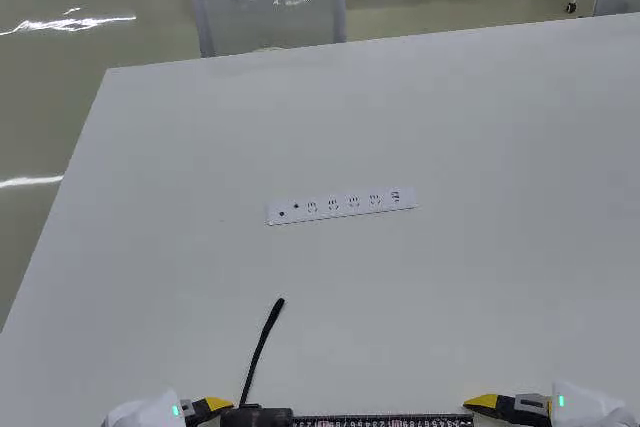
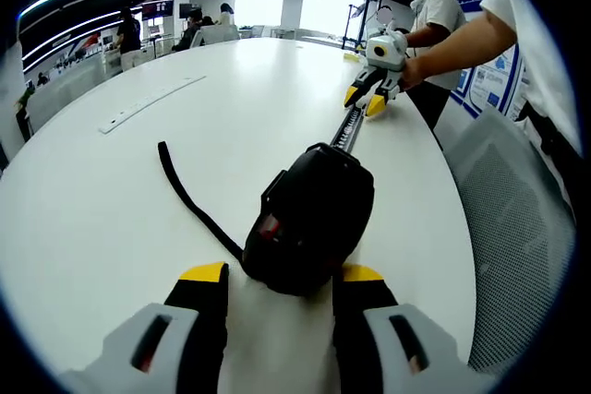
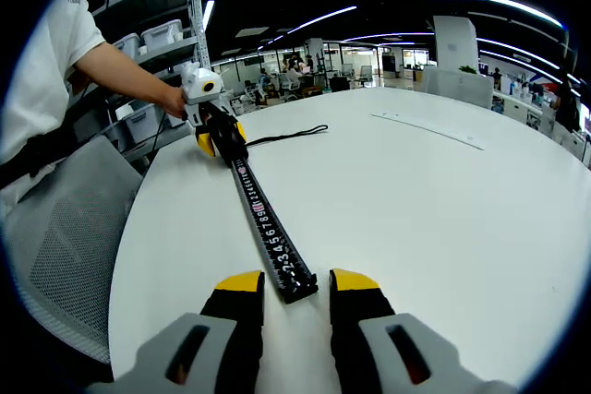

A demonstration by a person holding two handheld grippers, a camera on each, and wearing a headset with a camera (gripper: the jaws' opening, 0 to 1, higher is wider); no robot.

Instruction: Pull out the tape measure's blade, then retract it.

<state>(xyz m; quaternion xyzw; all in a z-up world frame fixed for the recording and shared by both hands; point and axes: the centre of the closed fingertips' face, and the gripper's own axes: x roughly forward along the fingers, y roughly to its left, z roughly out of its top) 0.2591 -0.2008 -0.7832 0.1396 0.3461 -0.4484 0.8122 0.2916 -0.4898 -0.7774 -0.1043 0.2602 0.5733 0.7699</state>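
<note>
The tape measure [image 2: 309, 219] lies on the white counter [image 1: 450, 127], on the near side of the power strip [image 1: 340, 205] and close to the counter's near edge. Its black case [image 1: 255, 415] sits nearer than the strip's left end. The blade [image 1: 380, 420] is drawn out and runs to the right, roughly parallel to the strip and flat on the counter. A black strap [image 1: 262, 347] leads from the case up toward the strip and stops well short of it.

The left hand-held gripper [image 2: 282, 274] grasps the case. In its own view the yellow-tipped jaws stand wide, one on each side of the case and against it. The strap [image 2: 189, 196] trails off to the left, toward the strip [image 2: 152, 103].

The right hand-held gripper [image 3: 295, 283] is released. Its jaws are parted around the blade's free end [image 3: 295, 285], with a little bare counter showing on each side of the tip. The numbered blade [image 3: 263, 219] stretches away from there to the left hand-held gripper [image 3: 220, 140] at the case.

From the head view the left hand-held gripper [image 1: 215, 408] is nearer than the strip's left end, and the right hand-held gripper [image 1: 485, 404] is nearer than a point just past the strip's right end.

A grey mesh chair [image 1: 270, 12] stands at the counter's far edge, beyond the strip.
</note>
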